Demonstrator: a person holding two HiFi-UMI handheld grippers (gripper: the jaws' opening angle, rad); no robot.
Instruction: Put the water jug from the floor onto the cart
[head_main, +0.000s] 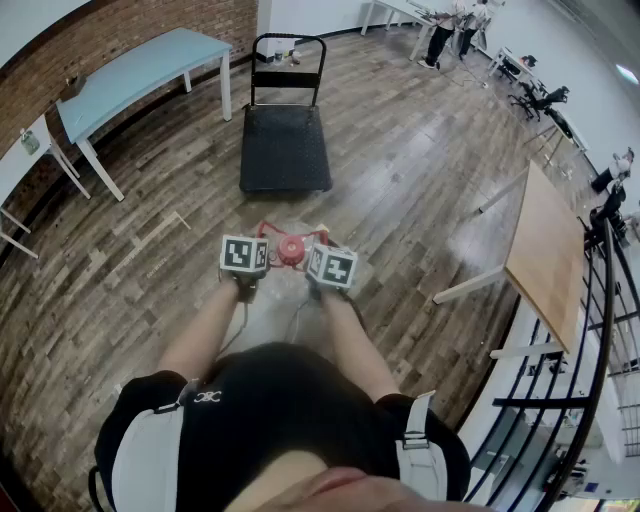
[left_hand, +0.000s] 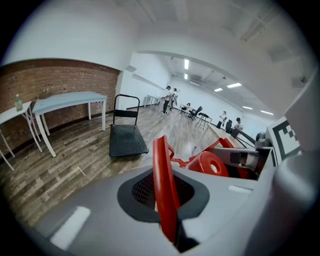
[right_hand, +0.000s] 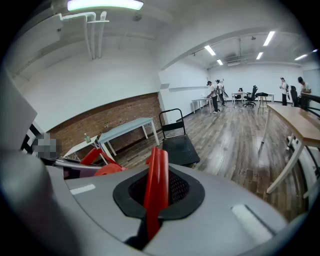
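Observation:
The water jug's red cap (head_main: 290, 250) shows between my two grippers, and its pale body (head_main: 275, 315) is mostly hidden under my arms. My left gripper (head_main: 263, 252) is shut on the jug's red handle (left_hand: 164, 185). The right gripper (head_main: 312, 254) is shut on the red handle (right_hand: 156, 187) from the other side. The cap (left_hand: 207, 164) sits just past the left jaws, and it also shows as a cap (right_hand: 106, 170) left of the right jaws. The black cart (head_main: 284, 148) stands ahead on the wood floor, its push bar (head_main: 288, 40) at the far end.
A light blue table (head_main: 140, 70) stands by the brick wall at the left, with a white table (head_main: 20, 160) nearer. A wooden table (head_main: 545, 250) and a black railing (head_main: 600, 350) line the right. People (head_main: 450, 25) stand far off.

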